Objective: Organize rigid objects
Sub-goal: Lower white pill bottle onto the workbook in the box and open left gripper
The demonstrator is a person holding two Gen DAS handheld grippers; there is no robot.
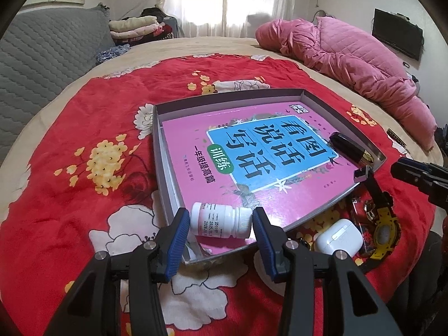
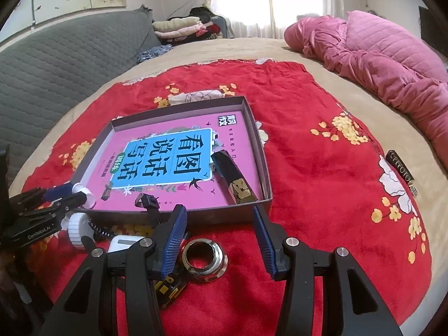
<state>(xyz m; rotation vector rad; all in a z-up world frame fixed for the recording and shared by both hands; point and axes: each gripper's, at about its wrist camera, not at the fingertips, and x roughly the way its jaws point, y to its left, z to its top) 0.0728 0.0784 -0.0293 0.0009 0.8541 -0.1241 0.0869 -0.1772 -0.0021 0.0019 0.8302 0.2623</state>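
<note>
Nearest to me, the left claw (image 1: 219, 215) spans a white pill bottle (image 1: 215, 221) end to end. One blue pad sits at its base and the other at its cap, and both appear to press on it, so I read this as a real grip at a middling width. The bottle is turned sideways, I think because its length is what fits between the pads, and it hangs over the near corner of the grey tray (image 1: 344, 109), ready to go in.

My right claw (image 2: 219, 215) stands open over a shiny metal nut (image 2: 204, 260) lying on the red blanket (image 2: 308, 224). The nut sits between the pads, closer to the left one, and neither pad touches it, so it looks lined up as the next pick.

Just outside the tray's near wall wait a white earbud case (image 1: 338, 238) and a yellow-and-black watch (image 1: 383, 229), whose strap leans over the tray's rim.

Inside the tray, a pink book (image 1: 224, 151) lies flat as the floor layer (a sensible base for small things), and a black-and-gold box (image 1: 350, 148) rests on it along the right wall.

Farther off, a small brown item (image 2: 400, 168) lies alone near the blanket's edge, and a pink quilt (image 1: 350, 56) is heaped at the far side of the bed.
</note>
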